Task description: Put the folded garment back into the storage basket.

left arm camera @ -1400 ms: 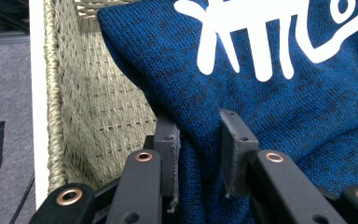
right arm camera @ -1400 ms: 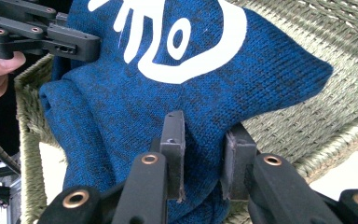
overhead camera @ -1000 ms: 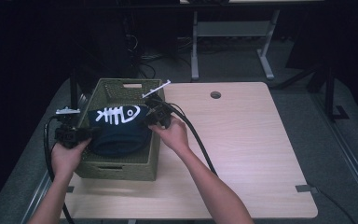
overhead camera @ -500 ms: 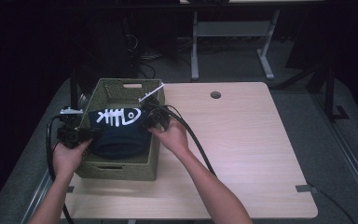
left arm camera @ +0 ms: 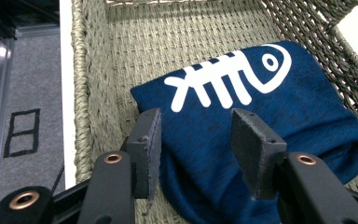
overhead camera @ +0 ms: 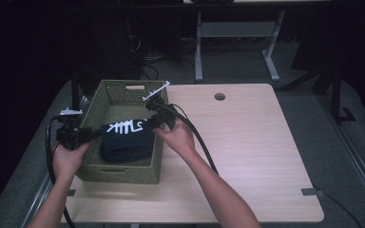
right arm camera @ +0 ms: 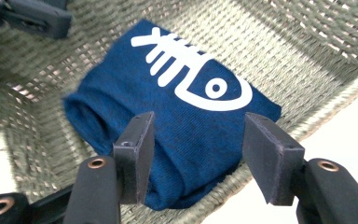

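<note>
A folded blue shirt (overhead camera: 126,140) with a white fish bone lies in the green woven basket (overhead camera: 123,172). The left gripper (left arm camera: 198,140) and right gripper (right arm camera: 198,149) are spread wide above it, holding nothing.

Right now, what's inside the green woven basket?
A folded navy cloth with a white fish-skeleton print lies in the basket. Bare weave shows beside it; whatever sits under the cloth is covered.
</note>
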The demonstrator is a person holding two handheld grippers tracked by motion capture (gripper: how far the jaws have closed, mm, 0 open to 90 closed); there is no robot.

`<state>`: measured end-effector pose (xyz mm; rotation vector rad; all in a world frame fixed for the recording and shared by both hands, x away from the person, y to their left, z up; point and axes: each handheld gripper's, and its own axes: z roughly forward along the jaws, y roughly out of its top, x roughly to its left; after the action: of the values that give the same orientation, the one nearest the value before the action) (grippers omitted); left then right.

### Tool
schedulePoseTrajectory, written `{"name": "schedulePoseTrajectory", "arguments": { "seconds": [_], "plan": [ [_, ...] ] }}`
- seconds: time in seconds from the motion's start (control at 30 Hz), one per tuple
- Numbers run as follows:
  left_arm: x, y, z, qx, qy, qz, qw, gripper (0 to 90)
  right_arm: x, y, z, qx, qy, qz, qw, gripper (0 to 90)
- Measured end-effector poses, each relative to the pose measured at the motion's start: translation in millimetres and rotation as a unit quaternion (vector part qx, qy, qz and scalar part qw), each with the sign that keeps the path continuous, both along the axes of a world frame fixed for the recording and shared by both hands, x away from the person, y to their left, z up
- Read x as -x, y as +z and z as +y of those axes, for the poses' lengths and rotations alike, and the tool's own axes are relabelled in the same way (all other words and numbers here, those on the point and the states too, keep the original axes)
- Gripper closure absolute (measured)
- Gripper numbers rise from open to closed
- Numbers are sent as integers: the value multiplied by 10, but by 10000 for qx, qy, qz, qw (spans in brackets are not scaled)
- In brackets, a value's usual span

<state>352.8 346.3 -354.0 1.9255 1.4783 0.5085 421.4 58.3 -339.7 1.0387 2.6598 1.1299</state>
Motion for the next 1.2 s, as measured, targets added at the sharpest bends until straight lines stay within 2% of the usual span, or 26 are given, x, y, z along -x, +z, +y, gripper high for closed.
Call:
{"name": "schedulePoseTrajectory", "arguments": {
  "seconds": [0.07,0.2,0.33,0.37,0.63,0.83,1.2],
  "plan": [
    [30,21,-16,10,-35,-87,10000,531,1,36,-48,-65,-14,12,10000,439],
    [65,63,-34,65,-93,-177,9998,524,-6,85,-168,-377,5,74,9993,437],
    [81,104,-76,191,-180,-288,9992,511,1,143,-274,-593,41,132,9981,434],
    [87,116,-97,269,-211,-321,9989,511,-3,148,-299,-635,55,124,9979,432],
    [128,223,-239,415,-388,-563,9968,473,-11,220,-558,-894,34,126,9959,420],
    [150,291,-362,484,-520,-708,9950,438,-2,260,-738,-949,-15,92,9954,405],
    [157,345,-560,547,-726,-799,9926,392,14,306,-1083,-1033,-125,100,9945,380]
  ]
}}
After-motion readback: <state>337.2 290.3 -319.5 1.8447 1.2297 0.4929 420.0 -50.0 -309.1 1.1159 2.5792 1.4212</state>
